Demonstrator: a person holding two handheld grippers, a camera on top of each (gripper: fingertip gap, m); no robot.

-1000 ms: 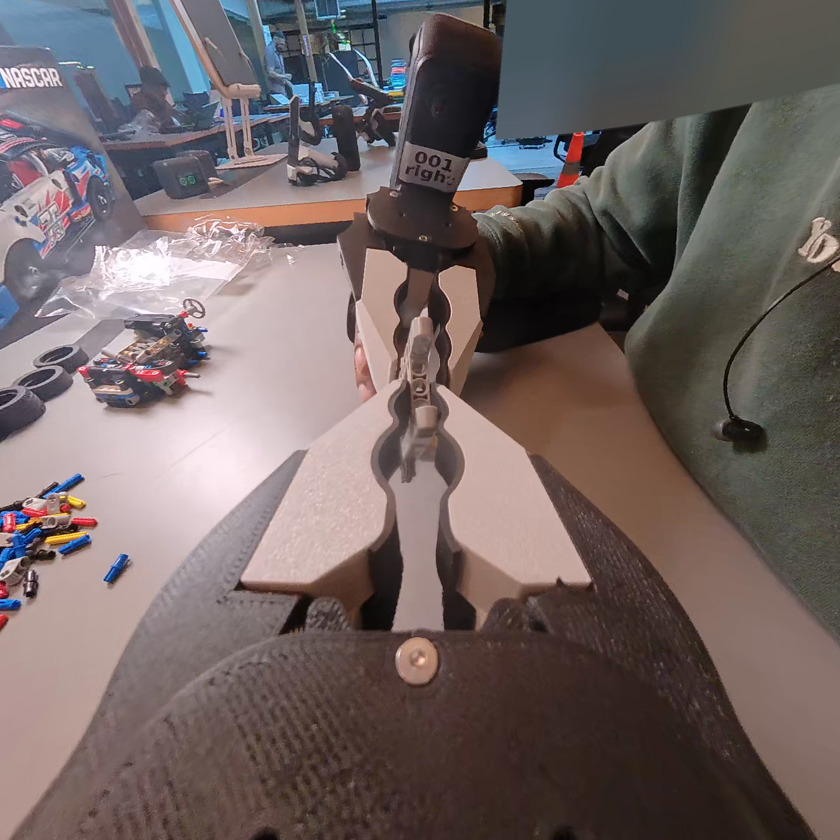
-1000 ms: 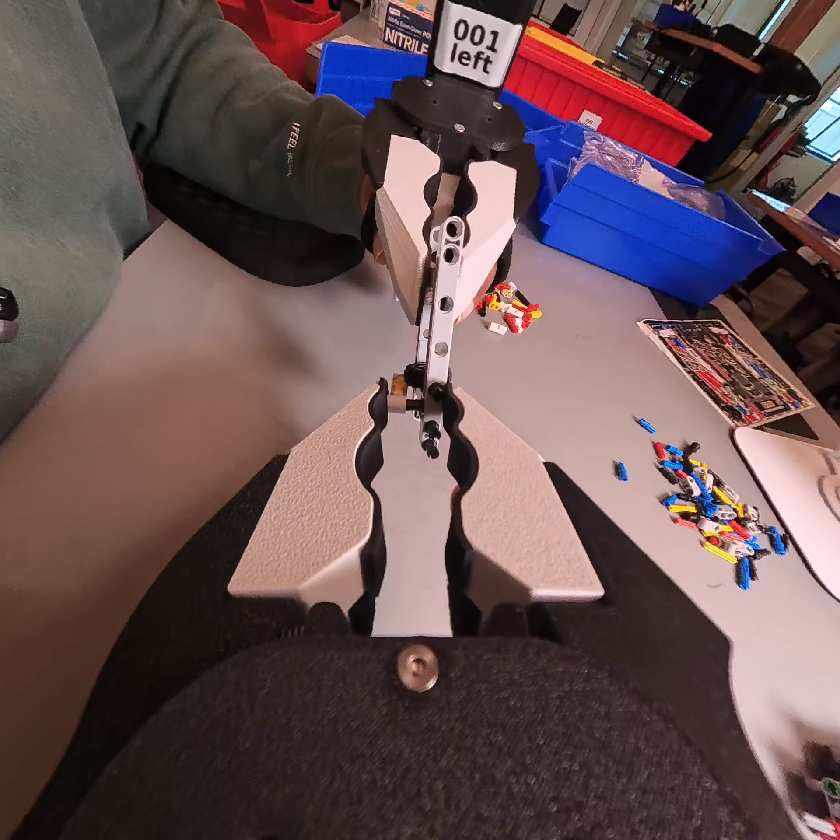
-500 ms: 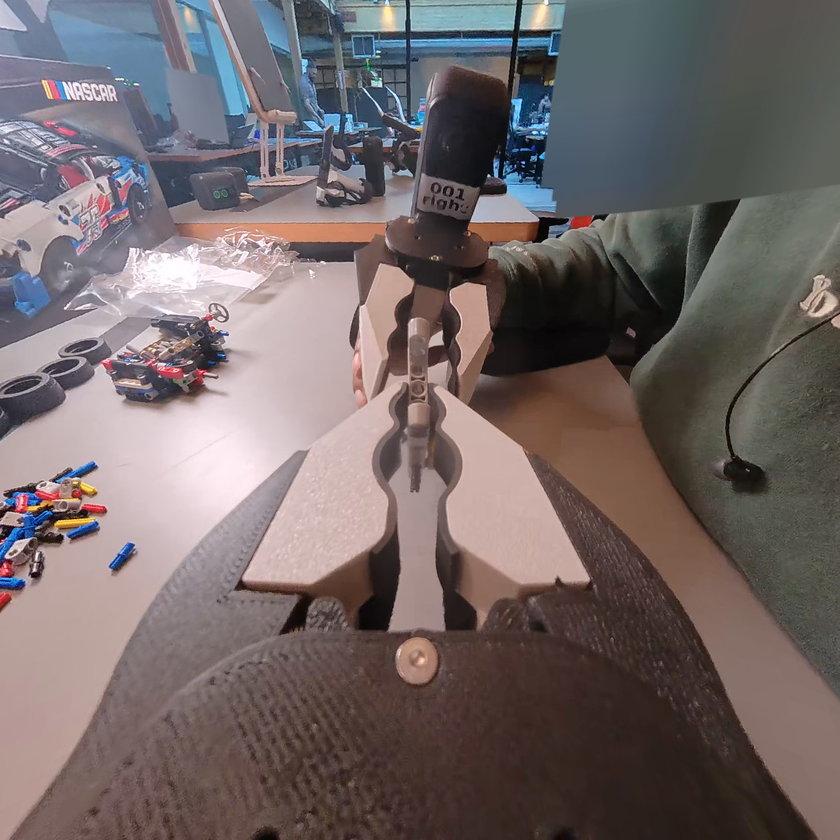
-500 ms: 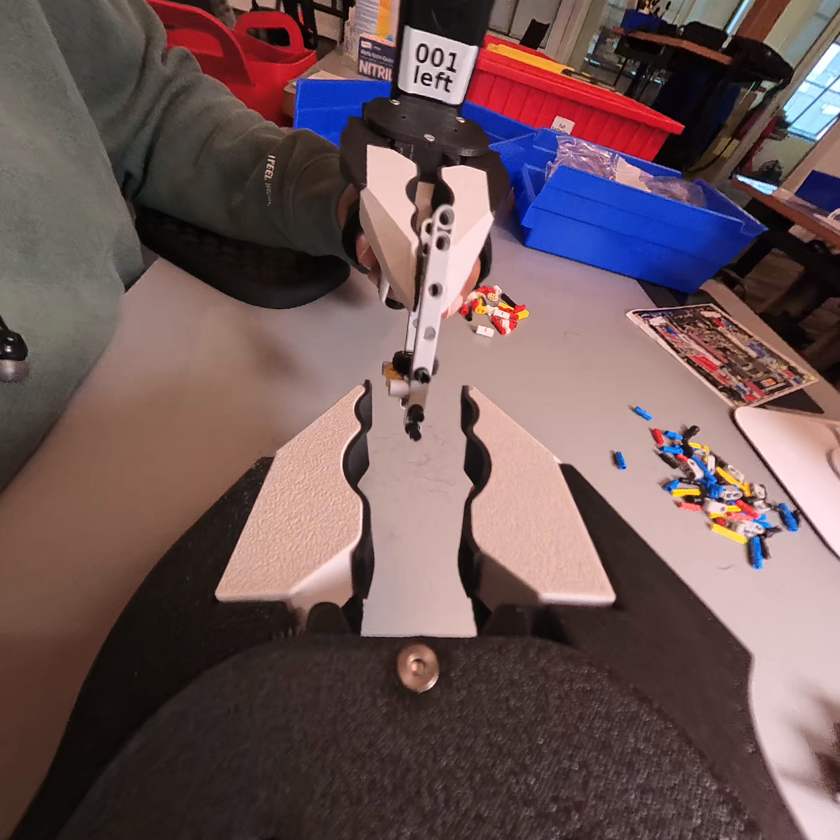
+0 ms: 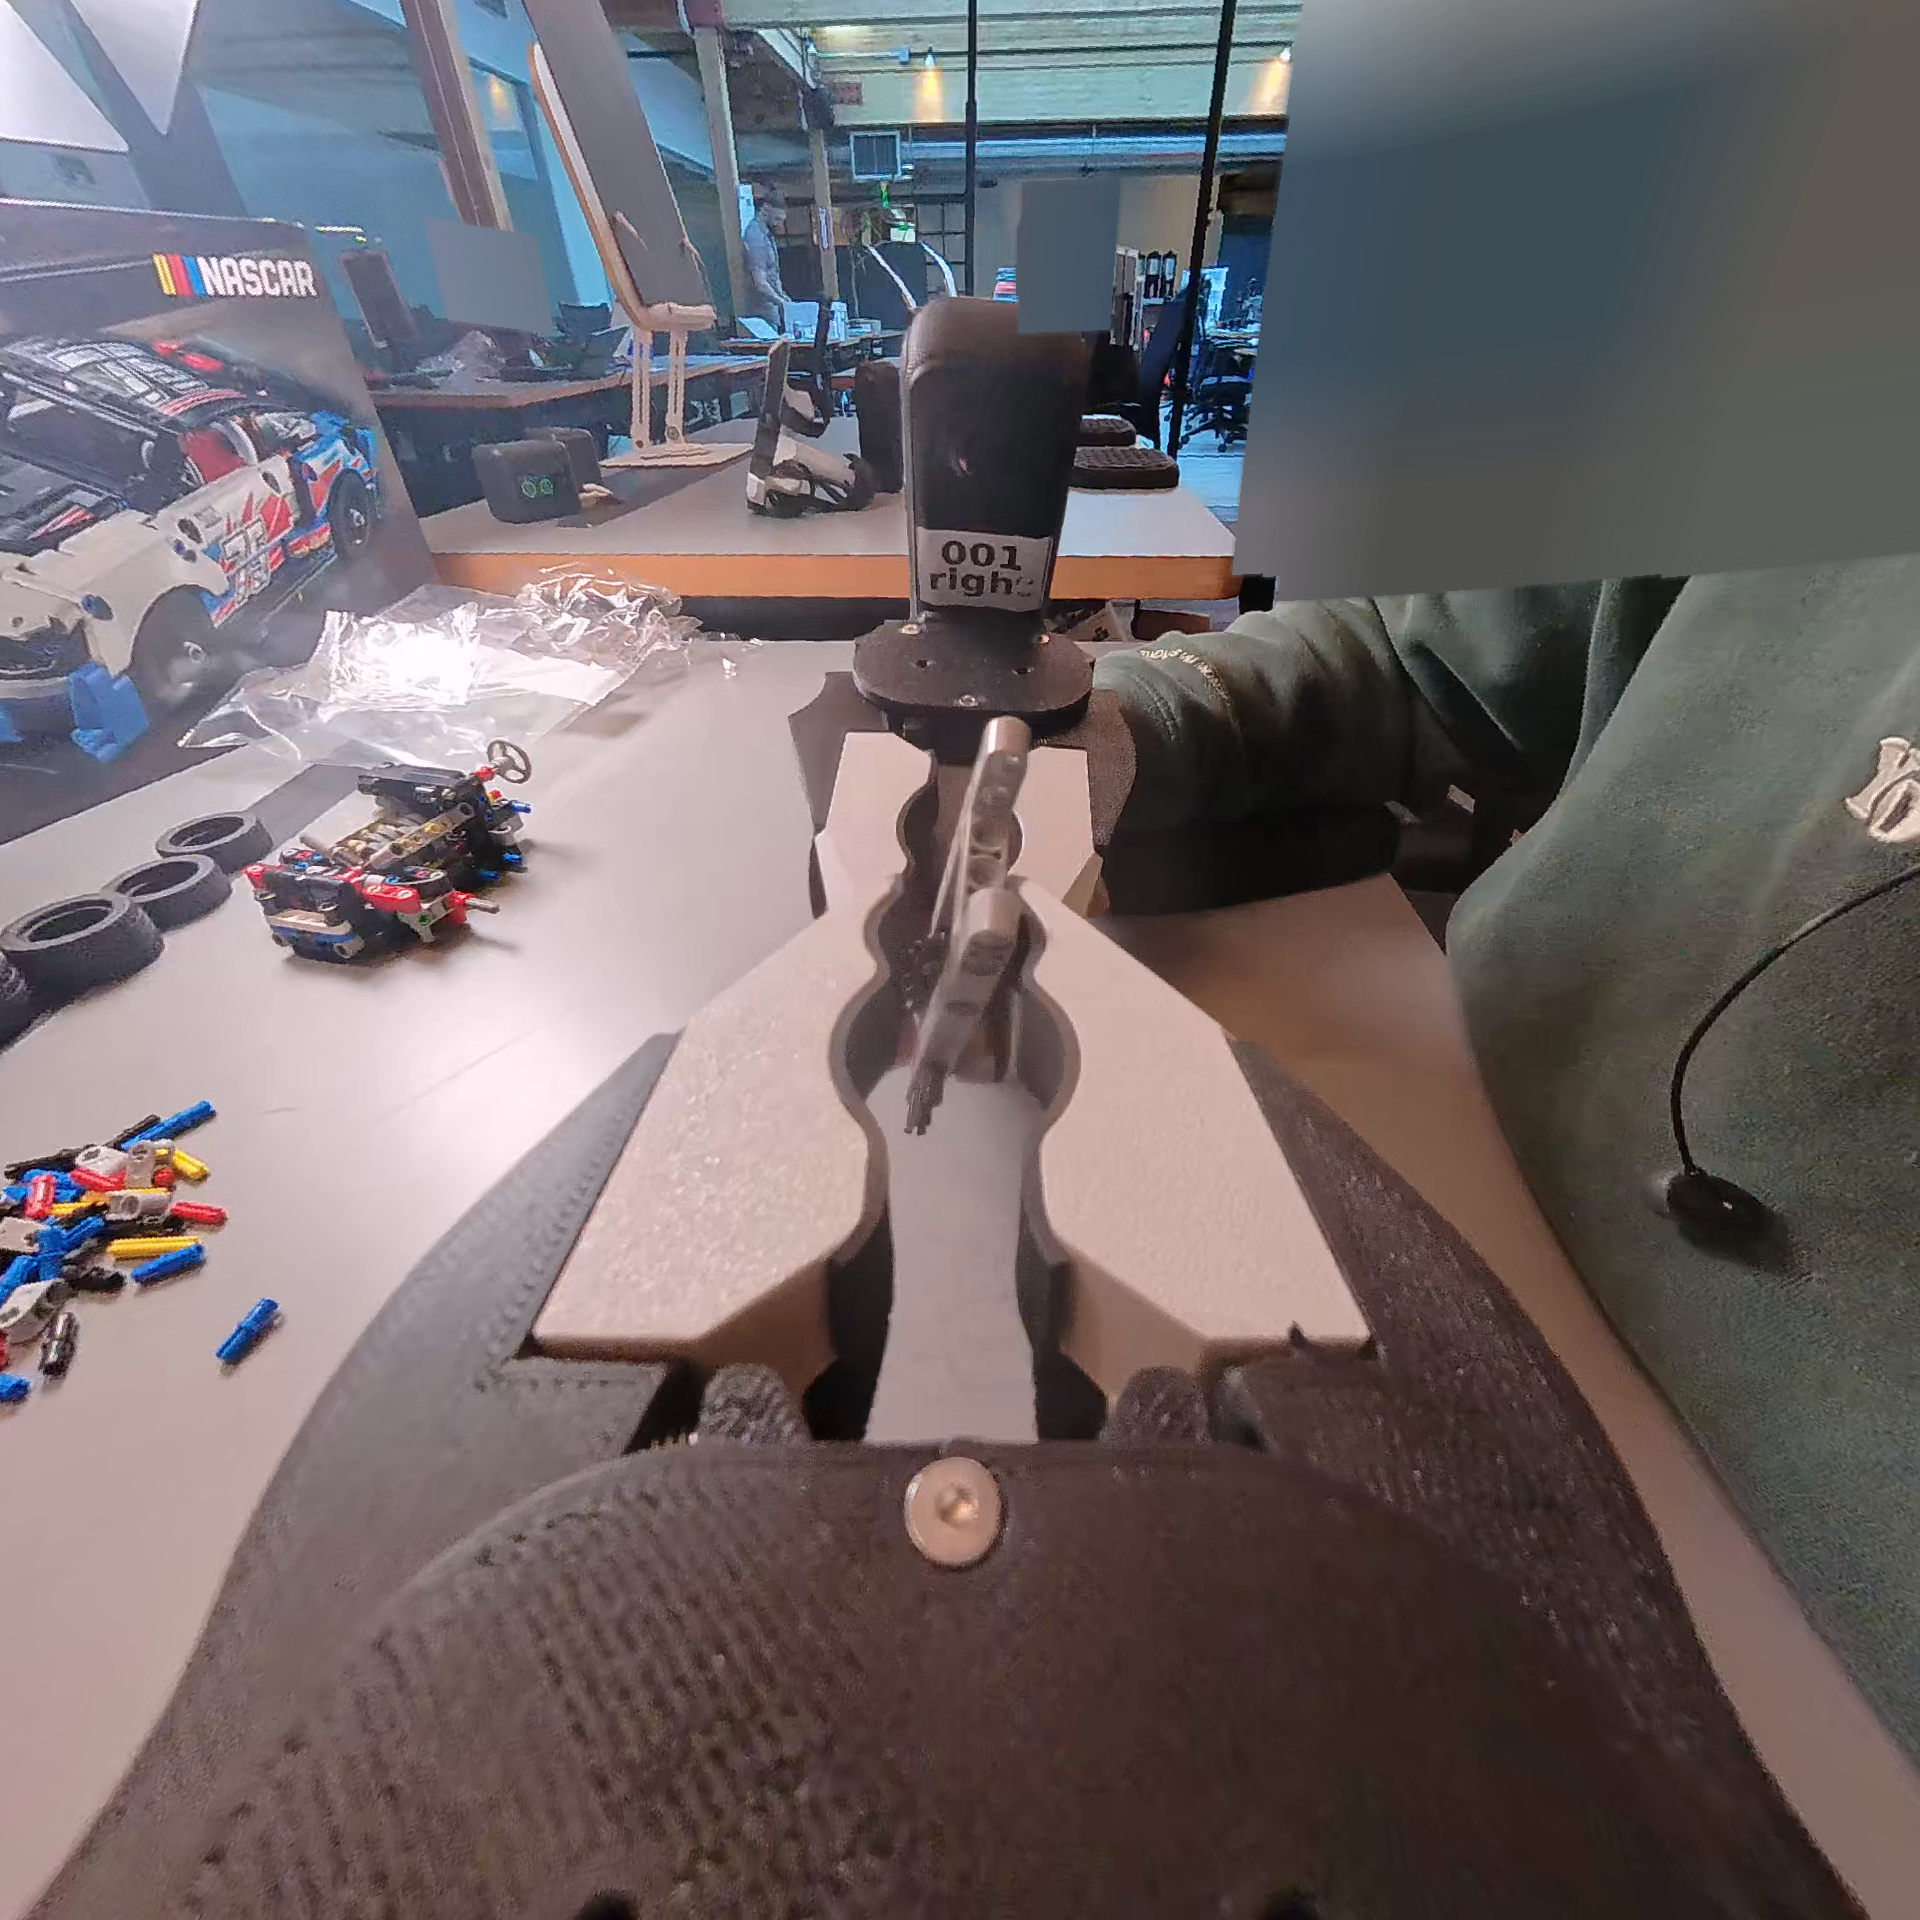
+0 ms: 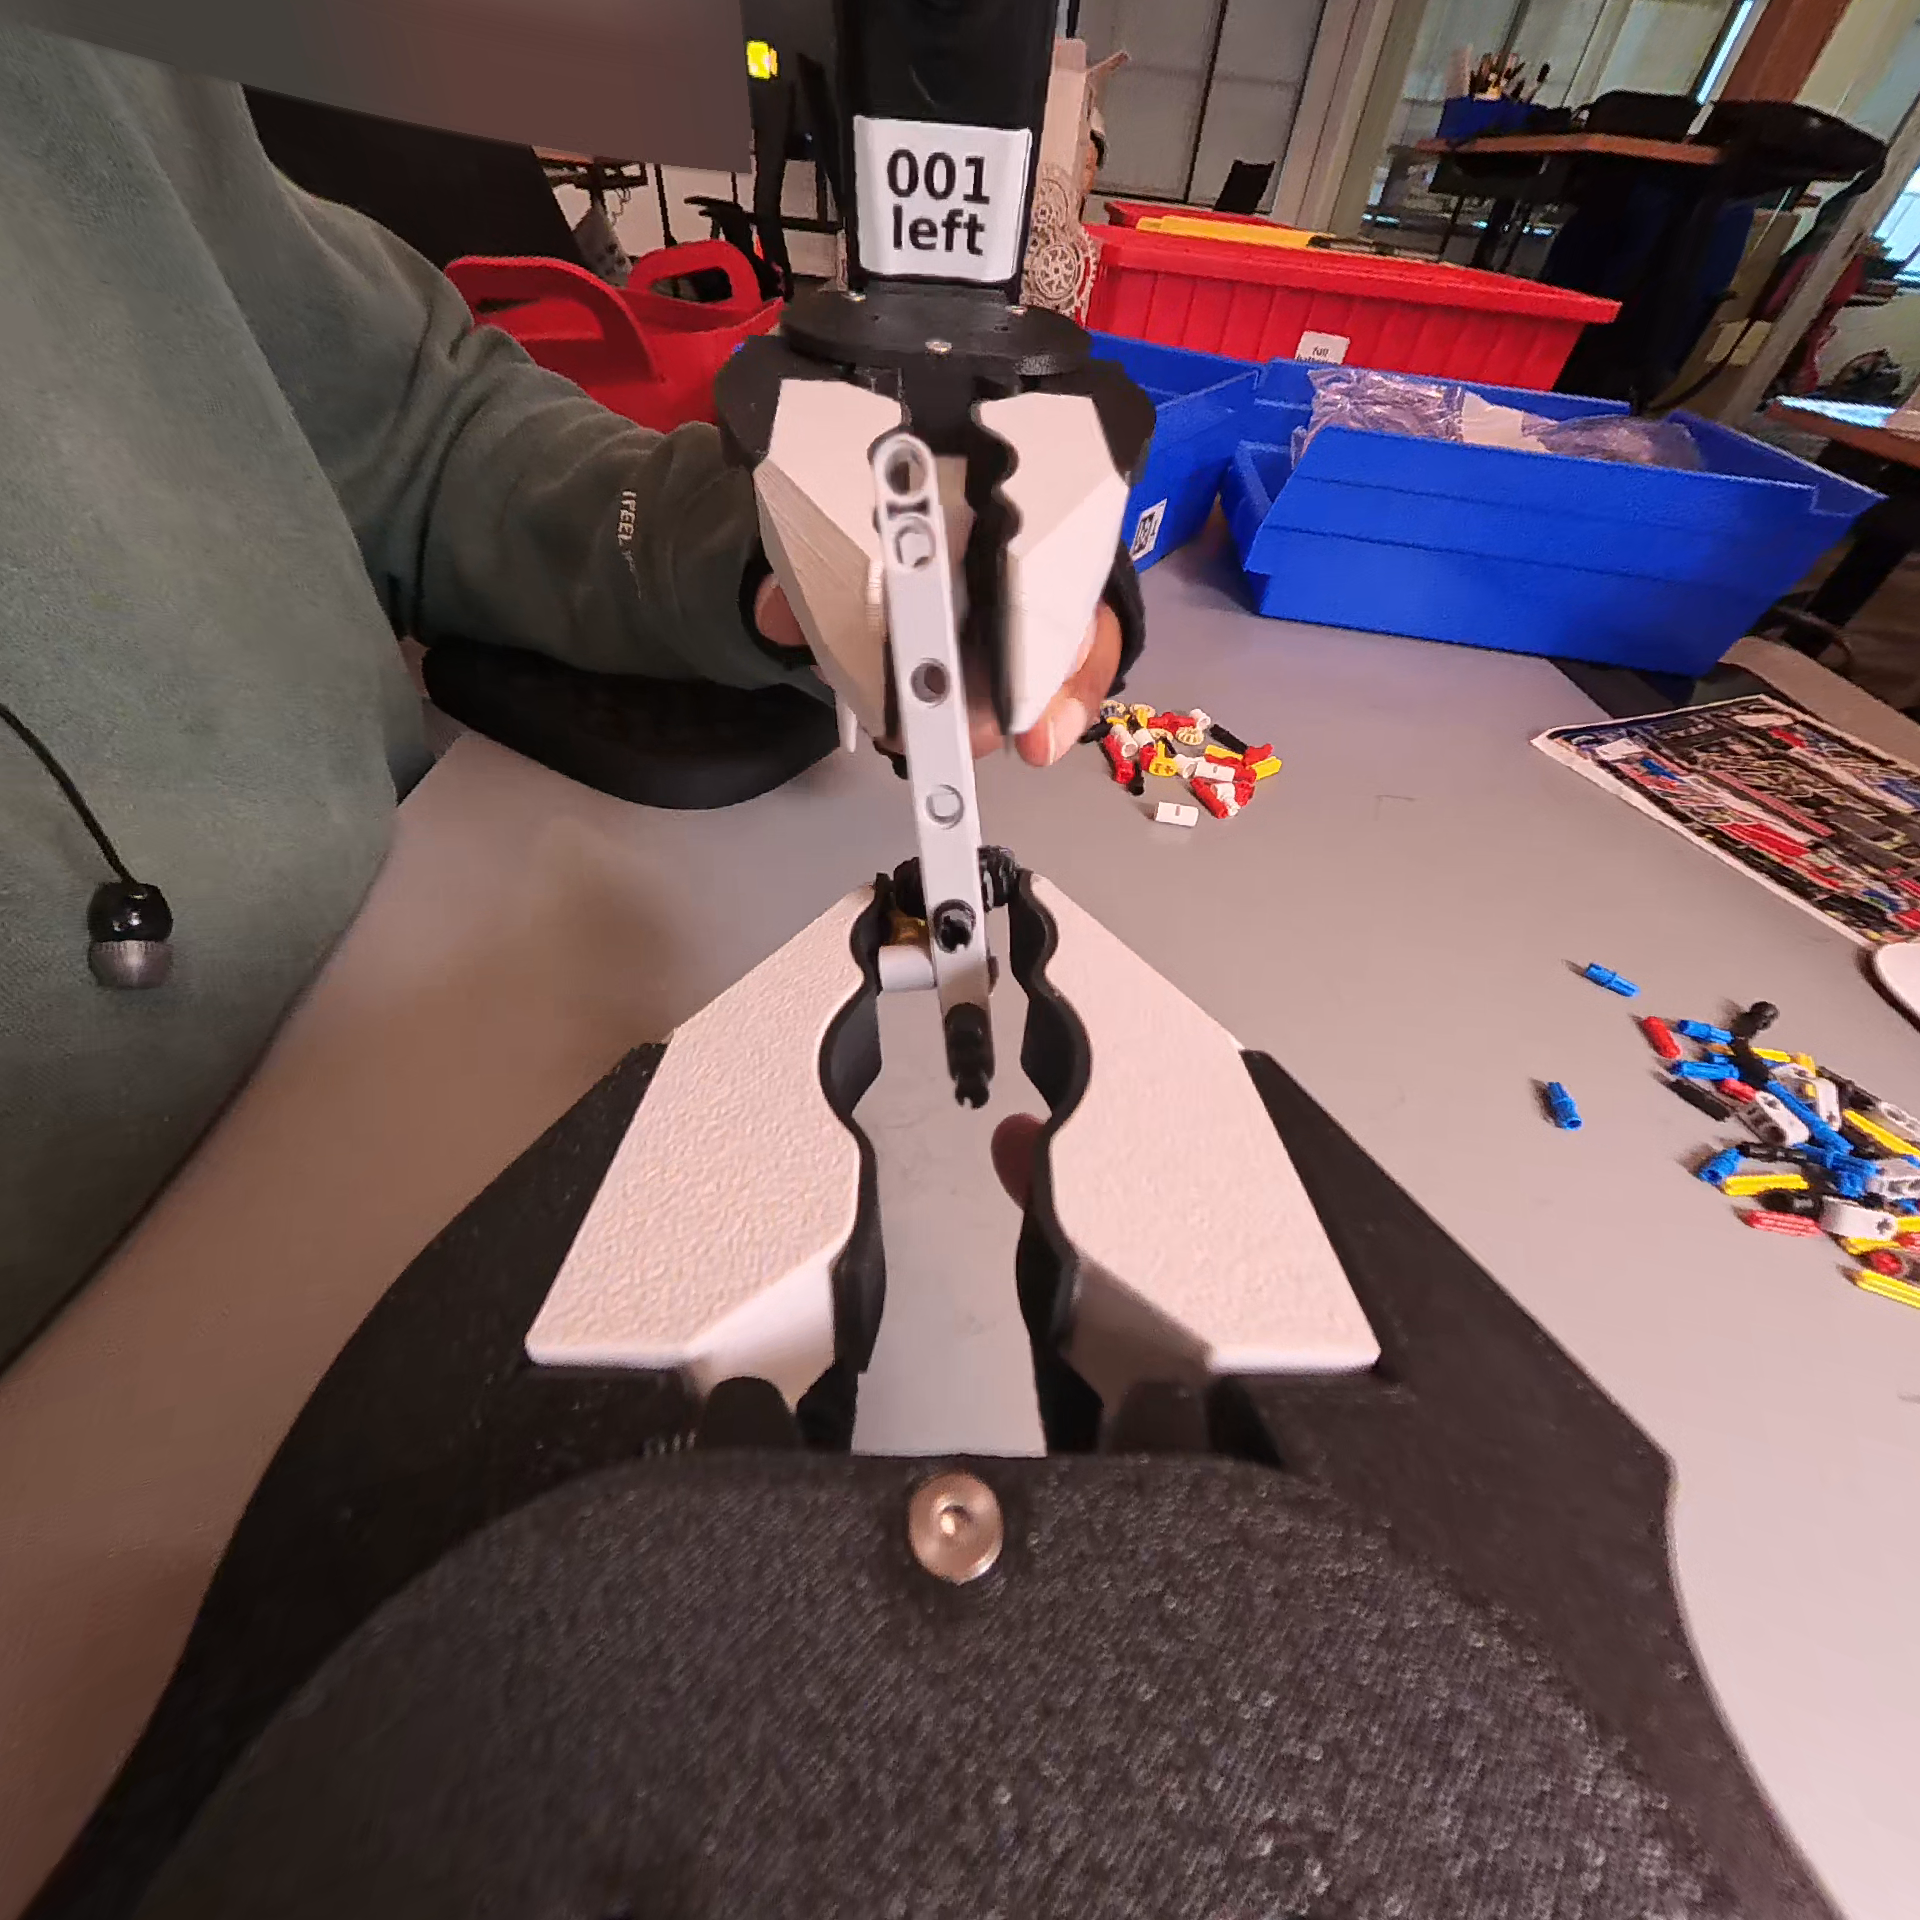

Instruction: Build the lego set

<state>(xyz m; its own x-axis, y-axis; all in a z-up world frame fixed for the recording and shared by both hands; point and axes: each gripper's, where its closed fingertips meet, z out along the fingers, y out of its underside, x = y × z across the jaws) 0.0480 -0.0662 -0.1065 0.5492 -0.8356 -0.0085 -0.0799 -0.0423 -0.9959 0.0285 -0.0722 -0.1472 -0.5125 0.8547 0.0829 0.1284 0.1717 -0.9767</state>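
A grey Lego beam [image 6: 935, 743] with holes stands nearly upright between the two facing grippers; it also shows in the left wrist view [image 5: 987, 831]. Black pins and a small yellow-and-white part sit at its lower end, and a black pin [image 6: 966, 1049] points down. My right gripper [image 6: 951, 899] is shut on that lower end. My left gripper [image 5: 961, 914] has its jaws slightly parted around the tilted, blurred beam. It shows opposite in the right wrist view [image 6: 935, 717].
On the grey table [image 6: 1351, 935] lie a partly built chassis [image 5: 395, 862], tyres [image 5: 78, 935], loose-part piles [image 5: 94, 1216] [image 6: 1808, 1132] [image 6: 1184, 758] and a booklet [image 6: 1745, 800]. Blue bins [image 6: 1538, 540] and the set's box [image 5: 156, 468] stand behind. A person's green sleeves flank the grippers. Spacing between my two grippers at the tips: around 4 cm.
My right gripper opened and drew back, then came forward and shut on the beam's lower end again. My left gripper's jaws have widened a little and the beam now tilts between them.
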